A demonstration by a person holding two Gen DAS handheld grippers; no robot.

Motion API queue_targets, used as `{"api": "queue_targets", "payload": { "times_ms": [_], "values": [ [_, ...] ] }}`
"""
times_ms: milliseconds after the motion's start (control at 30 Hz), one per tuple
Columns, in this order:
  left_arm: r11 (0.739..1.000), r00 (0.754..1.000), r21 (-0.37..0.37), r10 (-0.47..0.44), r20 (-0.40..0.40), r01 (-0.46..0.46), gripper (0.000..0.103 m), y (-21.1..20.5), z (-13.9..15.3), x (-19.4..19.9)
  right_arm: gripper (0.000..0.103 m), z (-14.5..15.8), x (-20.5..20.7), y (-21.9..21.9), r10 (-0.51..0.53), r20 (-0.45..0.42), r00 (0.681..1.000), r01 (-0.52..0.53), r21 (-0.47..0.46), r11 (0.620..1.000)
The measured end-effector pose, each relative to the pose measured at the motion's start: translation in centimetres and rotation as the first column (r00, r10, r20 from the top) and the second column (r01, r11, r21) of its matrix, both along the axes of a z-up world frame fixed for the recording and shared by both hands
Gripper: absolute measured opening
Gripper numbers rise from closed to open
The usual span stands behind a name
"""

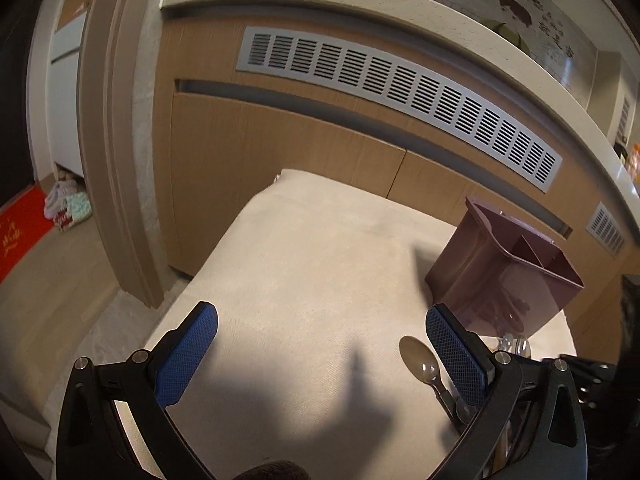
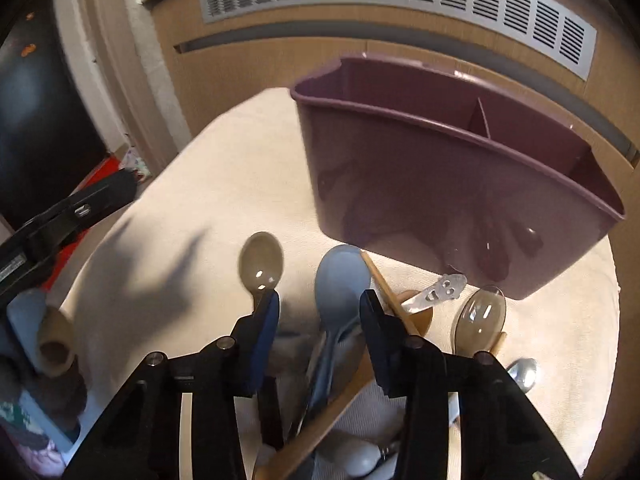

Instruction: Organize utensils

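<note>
A purple divided utensil caddy (image 2: 440, 184) stands on the cream-covered table (image 2: 208, 176), with both its compartments looking empty. In front of it lies a pile of utensils. My right gripper (image 2: 320, 320) hovers over the pile, its jaws partly narrowed. A light blue spoon (image 2: 340, 280) lies between the jaws, and the pads do not press on it. A taupe spoon (image 2: 260, 260) lies just outside the left finger. My left gripper (image 1: 322, 348) is wide open over bare cloth, left of the caddy (image 1: 500, 280). The taupe spoon (image 1: 418, 356) lies just inside its right finger, untouched.
A wooden stick (image 2: 384, 288), a metal handle (image 2: 444, 288), a translucent brown spoon (image 2: 478, 316) and a steel spoon (image 2: 522, 374) lie right of my right gripper. Behind the table is a wooden cabinet with a vent grille (image 1: 400, 92). A door frame (image 1: 116, 160) stands to the left.
</note>
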State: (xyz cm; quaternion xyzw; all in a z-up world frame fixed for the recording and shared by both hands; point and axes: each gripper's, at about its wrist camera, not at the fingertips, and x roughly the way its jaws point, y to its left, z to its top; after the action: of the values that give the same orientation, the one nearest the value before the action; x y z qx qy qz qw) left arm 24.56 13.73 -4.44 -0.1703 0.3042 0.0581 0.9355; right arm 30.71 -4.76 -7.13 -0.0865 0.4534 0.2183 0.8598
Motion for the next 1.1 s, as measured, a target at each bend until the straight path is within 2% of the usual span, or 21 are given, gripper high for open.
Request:
{"api": "queue_targets", "payload": {
  "times_ms": [200, 267, 333, 433, 600, 667, 767, 867, 1000, 1100],
  "values": [
    [0.998, 1.000, -0.060, 0.007, -0.018, -0.008, 0.103, 1.4, -0.6, 0.0, 0.040, -1.5, 2.4, 1.5, -0.080, -0.045, 0.996, 0.078, -0.043, 0.996],
    [0.998, 1.000, -0.059, 0.012, -0.023, -0.014, 0.103, 1.4, -0.7, 0.0, 0.040, -2.1, 2.7, 2.1, -0.092, -0.054, 0.994, 0.089, -0.062, 0.994],
    [0.999, 1.000, -0.047, 0.016, -0.018, -0.017, 0.103, 1.3, -0.8, -0.1, 0.032, -2.2, 2.6, 2.7, -0.092, -0.036, 0.995, 0.089, -0.076, 0.993],
    [1.000, 1.000, -0.022, 0.011, -0.010, -0.011, 0.103, 0.8, -0.7, -0.1, 0.031, -1.9, 2.3, 2.4, -0.090, -0.040, 0.995, 0.088, -0.048, 0.995],
    [1.000, 0.999, 0.011, -0.012, -0.032, 0.012, 0.103, -0.2, -1.0, 0.3, 0.031, 0.4, 0.4, -0.1, -0.097, 0.029, 0.995, 0.096, 0.020, 0.995],
    [0.999, 0.998, 0.017, -0.048, -0.042, 0.049, 0.103, -1.1, -0.9, 0.5, 0.031, 1.5, -0.6, -1.2, -0.113, 0.059, 0.992, 0.110, 0.049, 0.993],
    [0.983, 0.984, -0.038, -0.179, -0.017, 0.179, 0.103, -2.6, -0.4, 0.2, 0.031, 2.9, -2.2, -3.4, -0.154, 0.118, 0.981, 0.146, 0.070, 0.987],
    [0.969, 0.972, -0.068, -0.236, 0.005, 0.236, 0.103, -4.0, -0.1, -0.5, 0.031, 3.7, -3.7, -6.4, -0.196, 0.149, 0.969, 0.182, 0.104, 0.978],
    [0.963, 0.964, 0.044, -0.266, 0.009, 0.265, 0.103, -6.7, 0.5, -1.8, 0.031, 5.2, -5.1, -10.3, -0.253, 0.168, 0.953, 0.225, 0.167, 0.960],
    [0.946, 0.946, 0.058, -0.321, 0.039, 0.319, 0.103, -8.4, 1.3, -3.0, 0.031, 6.2, -6.8, -12.7, -0.285, 0.193, 0.939, 0.244, 0.212, 0.946]
  ]
}}
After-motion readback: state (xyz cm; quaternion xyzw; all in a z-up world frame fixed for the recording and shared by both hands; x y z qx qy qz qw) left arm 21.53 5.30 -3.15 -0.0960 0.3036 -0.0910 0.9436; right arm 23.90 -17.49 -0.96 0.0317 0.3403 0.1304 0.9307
